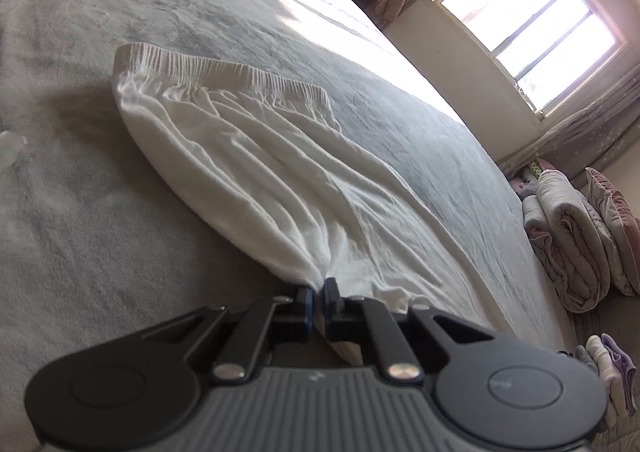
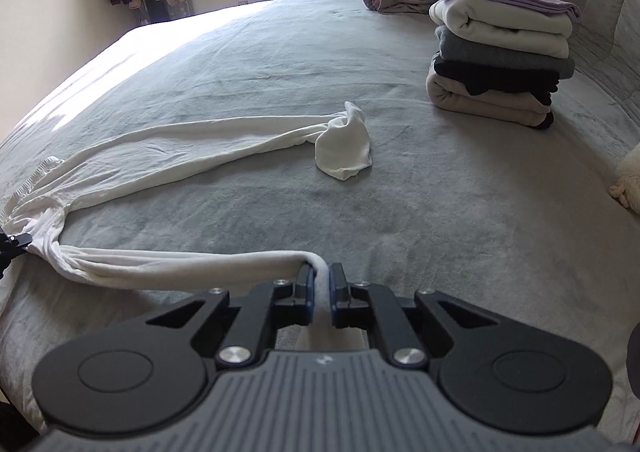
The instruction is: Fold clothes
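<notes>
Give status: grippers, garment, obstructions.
Left gripper shut on white pants near the waistband. Right gripper shut on near leg. Far leg lies bunched on bed. Folded stack stands clear.

One white garment (image 2: 168, 140), two grippers (image 2: 320, 280).

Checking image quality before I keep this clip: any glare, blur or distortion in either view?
Left wrist view: the window is blown out, glare whitens the far edge of the bed, and fisheye bends that edge. Right wrist view: even light, a sunlit patch at the left, white pants sharp, corners vignetted.
</notes>
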Demonstrator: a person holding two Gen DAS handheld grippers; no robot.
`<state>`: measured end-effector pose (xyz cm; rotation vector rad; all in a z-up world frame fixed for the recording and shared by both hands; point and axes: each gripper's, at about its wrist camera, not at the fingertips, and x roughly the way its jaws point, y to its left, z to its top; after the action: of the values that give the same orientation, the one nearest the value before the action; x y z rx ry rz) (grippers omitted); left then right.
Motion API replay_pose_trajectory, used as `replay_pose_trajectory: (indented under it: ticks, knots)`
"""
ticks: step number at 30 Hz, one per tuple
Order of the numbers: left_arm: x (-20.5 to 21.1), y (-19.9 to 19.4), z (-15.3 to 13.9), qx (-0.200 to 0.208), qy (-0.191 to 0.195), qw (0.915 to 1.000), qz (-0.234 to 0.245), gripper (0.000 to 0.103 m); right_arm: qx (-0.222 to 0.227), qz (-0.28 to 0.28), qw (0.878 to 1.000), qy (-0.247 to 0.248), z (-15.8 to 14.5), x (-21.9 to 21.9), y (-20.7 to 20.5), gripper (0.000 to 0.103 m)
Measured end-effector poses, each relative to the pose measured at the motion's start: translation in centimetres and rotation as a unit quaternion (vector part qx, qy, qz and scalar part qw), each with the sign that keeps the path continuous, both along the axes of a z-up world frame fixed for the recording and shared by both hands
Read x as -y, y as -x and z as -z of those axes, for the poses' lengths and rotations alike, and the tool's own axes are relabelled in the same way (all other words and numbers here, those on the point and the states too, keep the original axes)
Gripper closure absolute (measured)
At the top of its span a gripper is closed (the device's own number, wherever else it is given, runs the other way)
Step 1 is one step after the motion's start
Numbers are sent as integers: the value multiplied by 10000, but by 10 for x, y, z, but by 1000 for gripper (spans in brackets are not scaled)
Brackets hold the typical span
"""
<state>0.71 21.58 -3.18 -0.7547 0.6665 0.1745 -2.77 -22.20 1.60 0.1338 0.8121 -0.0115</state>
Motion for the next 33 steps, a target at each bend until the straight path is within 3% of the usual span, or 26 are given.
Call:
replay_pose_trajectory:
  ticks: [3,6,9,11,12,21,25,30,33]
  knots:
    - [-1,3,-4,-14,-129,9997,223,97,-203,-14,9998,-29,13,-4,-6,94]
    - [-1,5,-8,-28,-257,9987,447,94,-305,-16,9995,-59,19,-6,-9,84]
    - [-2,8,-13,-41,-385,9970,669,85,-278,-89,9996,-56,15,-8,-4,79]
    - [-2,10,-16,-50,-471,9955,818,80,-186,-99,9998,-51,10,-6,2,53]
    - [-2,10,-17,-55,-514,9947,892,79,-124,-84,9999,-42,7,-4,5,51]
    - [26,1,-21,-26,31,9813,1926,79,-43,-178,9998,-31,0,1,33,52]
    - [48,-4,-20,-120,-143,9724,2326,80,-140,-406,9990,129,7,-10,39,63]
    - [75,-8,-20,-205,-473,9561,2884,80,-182,-754,9970,-39,10,-22,44,65]
    - [86,-12,-12,-411,-677,9530,2923,80,-202,-1117,9935,-107,12,-39,40,65]
